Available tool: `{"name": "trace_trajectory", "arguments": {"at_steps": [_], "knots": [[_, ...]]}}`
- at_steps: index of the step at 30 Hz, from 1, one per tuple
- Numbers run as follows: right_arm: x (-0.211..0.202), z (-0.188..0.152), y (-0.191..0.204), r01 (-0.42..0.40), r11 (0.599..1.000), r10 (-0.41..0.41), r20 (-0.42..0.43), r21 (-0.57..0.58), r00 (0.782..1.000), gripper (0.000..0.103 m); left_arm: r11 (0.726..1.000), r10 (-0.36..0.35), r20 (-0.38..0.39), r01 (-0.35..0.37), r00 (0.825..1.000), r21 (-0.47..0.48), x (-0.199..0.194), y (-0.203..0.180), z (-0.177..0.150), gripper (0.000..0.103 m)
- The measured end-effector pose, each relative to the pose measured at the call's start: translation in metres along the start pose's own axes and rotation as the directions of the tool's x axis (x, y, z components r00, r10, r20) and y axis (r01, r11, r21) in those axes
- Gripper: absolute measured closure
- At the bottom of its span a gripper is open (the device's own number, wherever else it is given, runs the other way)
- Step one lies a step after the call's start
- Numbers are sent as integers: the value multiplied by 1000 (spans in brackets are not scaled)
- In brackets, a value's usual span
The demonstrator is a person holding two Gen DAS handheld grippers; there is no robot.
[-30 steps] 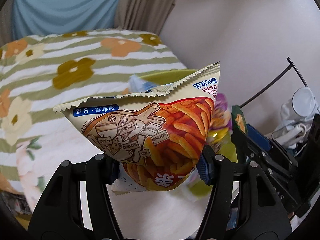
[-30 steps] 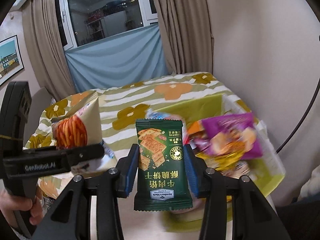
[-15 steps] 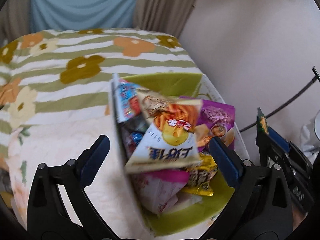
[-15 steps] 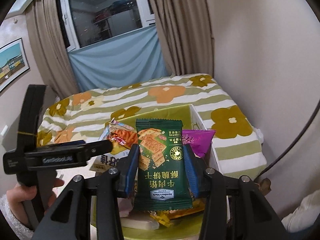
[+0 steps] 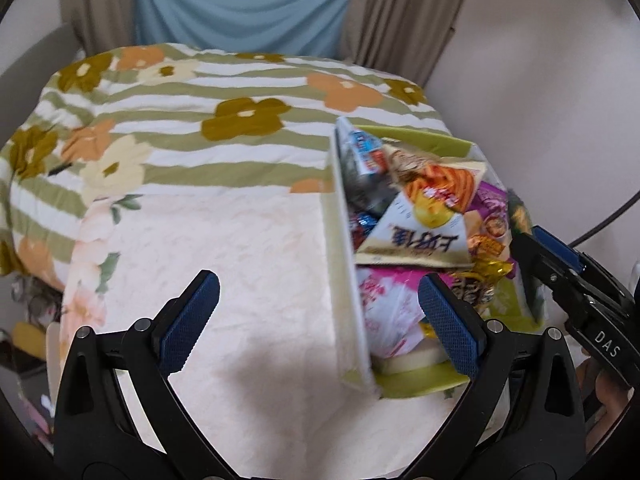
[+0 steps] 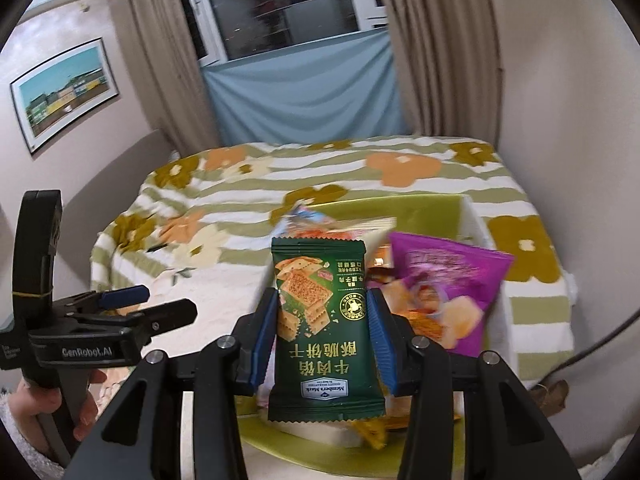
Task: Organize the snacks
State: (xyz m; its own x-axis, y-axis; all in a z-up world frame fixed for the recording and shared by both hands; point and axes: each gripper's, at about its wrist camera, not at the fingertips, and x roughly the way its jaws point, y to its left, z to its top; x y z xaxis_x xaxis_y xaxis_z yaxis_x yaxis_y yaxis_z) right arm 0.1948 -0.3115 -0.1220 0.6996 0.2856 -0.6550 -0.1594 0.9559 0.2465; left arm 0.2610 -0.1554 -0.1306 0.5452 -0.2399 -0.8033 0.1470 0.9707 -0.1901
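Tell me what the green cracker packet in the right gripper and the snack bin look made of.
Green cracker packet: looks like thin printed plastic film with a slight sheen; crimped, serrated end seals show. Snack bin: seems to be a stiff fabric or board box, cream outside and lime green inside; its straight wall stands up, though blur leaves this uncertain.

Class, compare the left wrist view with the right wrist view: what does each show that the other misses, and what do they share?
Only the left wrist view shows the empty, open left tongs head-on and the fries bag in full. Only the right shows the green cracker packet clamped in the right tongs, plus the window. Both show the snack box and the floral blanket.
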Motion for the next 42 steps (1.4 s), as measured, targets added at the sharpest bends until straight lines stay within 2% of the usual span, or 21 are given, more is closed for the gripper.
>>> {"name": "trace_trajectory", "arguments": {"at_steps": [2, 3, 4, 6, 8, 11, 16, 20, 24, 29, 31, 35, 42], "knots": [[7, -5, 2, -13, 1000, 13, -28, 21, 1000, 52, 1000, 23, 1, -23, 1000, -5, -4, 4, -5, 4], [9, -7, 2, -18, 999, 19, -37, 31, 999, 36, 1000, 31, 4, -31, 1000, -8, -6, 7, -7, 4], [10, -11, 1, -16, 999, 17, -44, 39, 999, 15, 999, 36, 8, -36, 999, -11, -8, 9, -11, 4], [10, -20, 2, 23, 999, -21, -45, 29, 999, 2, 999, 37, 7, -37, 999, -14, -10, 12, -17, 4], [10, -30, 4, 84, 996, -83, -60, 11, 995, 2, 999, 38, 1, -38, 999, -14, -13, 15, -23, 4], [7, -36, 2, 86, 996, -84, -78, 29, 993, 2, 999, 35, 11, -35, 999, -3, -21, 17, -29, 4], [-18, -35, 14, 116, 992, -115, -25, 47, 993, 2, 999, 19, 53, -20, 998, 27, -46, 23, -32, 4], [-41, -34, 30, 126, 991, -127, 12, 44, 992, 2, 999, 28, 124, -33, 992, 40, -82, 30, -35, 4], [-67, -31, 51, 131, 991, -133, 53, 33, 990, 2, 996, 56, 223, -69, 973, 50, -131, 38, -43, 4], [-103, -33, 80, 175, 985, -174, 104, -1, 979, 2, 988, 111, 358, -142, 927, 61, -191, 43, -60, 0], [-116, -37, 91, 183, 983, -181, 125, -8, 976, 1, 984, 123, 376, -162, 919, 74, -204, 45, -67, 0], [-133, -48, 107, 203, 979, -200, 149, -3, 968, 1, 978, 137, 394, -187, 909, 92, -221, 47, -85, 0], [-145, -64, 123, 236, 972, -230, 153, -19, 961, 1, 979, 131, 406, -182, 904, 89, -238, 50, -110, 0]]}}
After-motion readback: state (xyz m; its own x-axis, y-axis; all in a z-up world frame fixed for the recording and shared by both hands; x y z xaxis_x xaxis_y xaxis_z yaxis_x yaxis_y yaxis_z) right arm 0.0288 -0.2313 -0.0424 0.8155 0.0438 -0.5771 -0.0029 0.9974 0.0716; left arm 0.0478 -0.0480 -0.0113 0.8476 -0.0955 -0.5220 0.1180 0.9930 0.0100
